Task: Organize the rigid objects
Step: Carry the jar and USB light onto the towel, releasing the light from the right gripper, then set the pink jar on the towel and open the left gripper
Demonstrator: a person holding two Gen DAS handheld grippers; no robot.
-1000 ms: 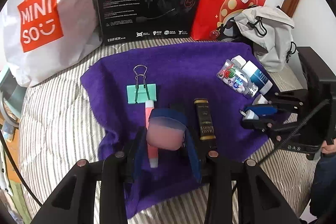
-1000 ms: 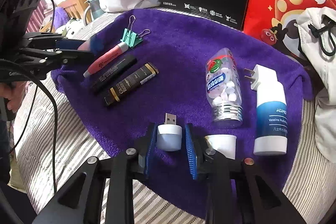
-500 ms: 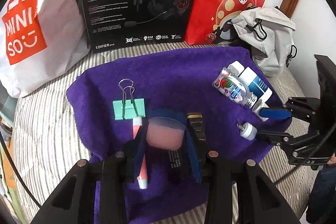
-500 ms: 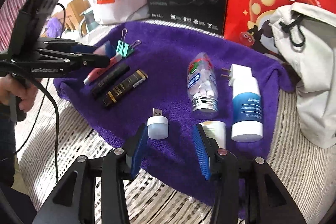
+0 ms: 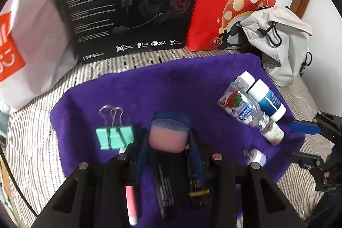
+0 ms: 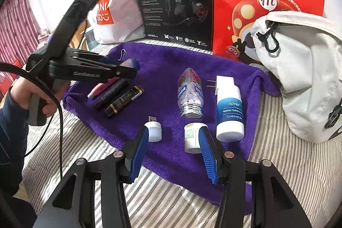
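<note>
Purple towel [image 6: 168,61] under raised left hand-held gripper [image 6: 126,67]

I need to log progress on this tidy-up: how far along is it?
Looks done: the pens lie side by side on the purple towel, with the bottles grouped opposite. In hand: the left hand-held gripper grips a pink block. Left: the open right hand-held gripper is empty; the USB light lies loose.

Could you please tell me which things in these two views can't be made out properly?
- Pink object in the left claw: blurred, left wrist view.
- Black tubes: hidden under that claw's fingers.
- Small white bottle: label too small, right wrist view.
- Green binder clip: hidden behind the left claw, right wrist view.
</note>
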